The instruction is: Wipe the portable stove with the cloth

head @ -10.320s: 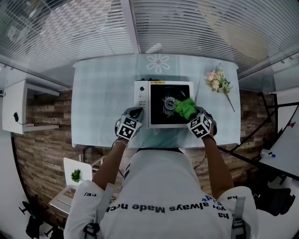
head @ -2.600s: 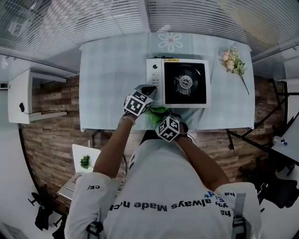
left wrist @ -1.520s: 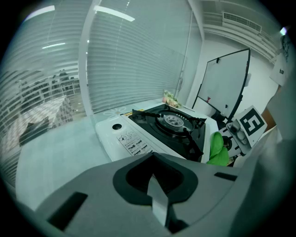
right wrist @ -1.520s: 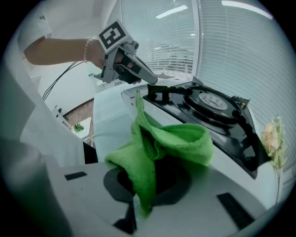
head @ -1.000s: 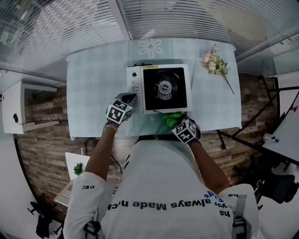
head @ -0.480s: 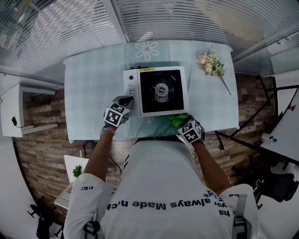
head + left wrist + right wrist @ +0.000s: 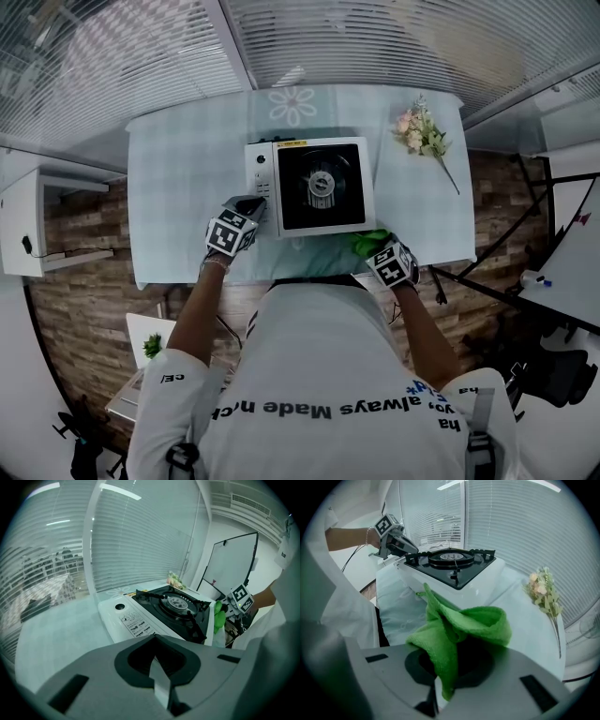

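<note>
The portable stove [image 7: 319, 186] is white with a black burner top and stands mid-table; it also shows as the stove [image 7: 164, 611] and the stove [image 7: 450, 569] in the two gripper views. My right gripper [image 7: 382, 249] is shut on a bunched green cloth [image 7: 369, 242] at the stove's front right corner. In the right gripper view the cloth [image 7: 461, 627] bulges out of the jaws just short of the stove's white front. My left gripper [image 7: 247, 208] sits shut and empty by the stove's left front corner, beside the control panel [image 7: 133, 623].
A small flower bouquet [image 7: 424, 137] lies on the pale table cover [image 7: 187, 187] right of the stove, also seen as the bouquet [image 7: 543, 595]. The table's front edge runs just under both grippers. Window blinds stand behind the table. A whiteboard [image 7: 229, 569] stands off to the side.
My right gripper has slid the green cloth rightward along the stove's front, from about its middle to the front right corner. The left gripper has stayed by the stove's left side.
</note>
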Available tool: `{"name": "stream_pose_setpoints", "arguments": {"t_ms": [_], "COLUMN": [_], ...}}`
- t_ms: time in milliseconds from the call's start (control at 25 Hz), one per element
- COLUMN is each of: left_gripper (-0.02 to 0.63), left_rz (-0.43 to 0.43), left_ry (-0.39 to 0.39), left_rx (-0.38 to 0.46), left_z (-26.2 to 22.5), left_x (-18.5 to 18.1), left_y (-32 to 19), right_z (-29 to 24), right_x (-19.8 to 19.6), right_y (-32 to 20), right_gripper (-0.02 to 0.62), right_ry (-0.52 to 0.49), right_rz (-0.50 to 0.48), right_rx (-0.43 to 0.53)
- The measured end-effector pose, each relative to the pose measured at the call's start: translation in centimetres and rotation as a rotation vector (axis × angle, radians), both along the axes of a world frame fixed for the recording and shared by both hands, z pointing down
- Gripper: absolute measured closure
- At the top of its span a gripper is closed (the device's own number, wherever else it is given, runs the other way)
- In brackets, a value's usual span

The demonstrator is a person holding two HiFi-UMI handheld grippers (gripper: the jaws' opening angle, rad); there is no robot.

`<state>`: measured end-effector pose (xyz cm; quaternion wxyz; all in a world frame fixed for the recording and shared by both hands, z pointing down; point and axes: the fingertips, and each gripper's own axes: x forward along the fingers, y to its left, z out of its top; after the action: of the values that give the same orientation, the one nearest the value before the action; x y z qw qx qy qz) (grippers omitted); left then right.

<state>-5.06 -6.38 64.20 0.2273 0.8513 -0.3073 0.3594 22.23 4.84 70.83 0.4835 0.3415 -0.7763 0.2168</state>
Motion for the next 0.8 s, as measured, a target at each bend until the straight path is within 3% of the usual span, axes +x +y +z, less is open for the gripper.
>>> {"name": "stream_pose_setpoints", "arguments": {"t_ms": [800], "left_gripper": [0.595], "left_rz": [0.001], "left_ry": [-0.004], "left_rx": [-0.003], "left_z": [0.1], "left_x": [0.1], "left_y": [0.0], "right_z": [0.4], "right_x": [4.8], "right_y": [-4.4], "right_gripper": [0.569], "right_ry": [0.135], "right_rz": [-0.044], "right_rx": [0.016]}}
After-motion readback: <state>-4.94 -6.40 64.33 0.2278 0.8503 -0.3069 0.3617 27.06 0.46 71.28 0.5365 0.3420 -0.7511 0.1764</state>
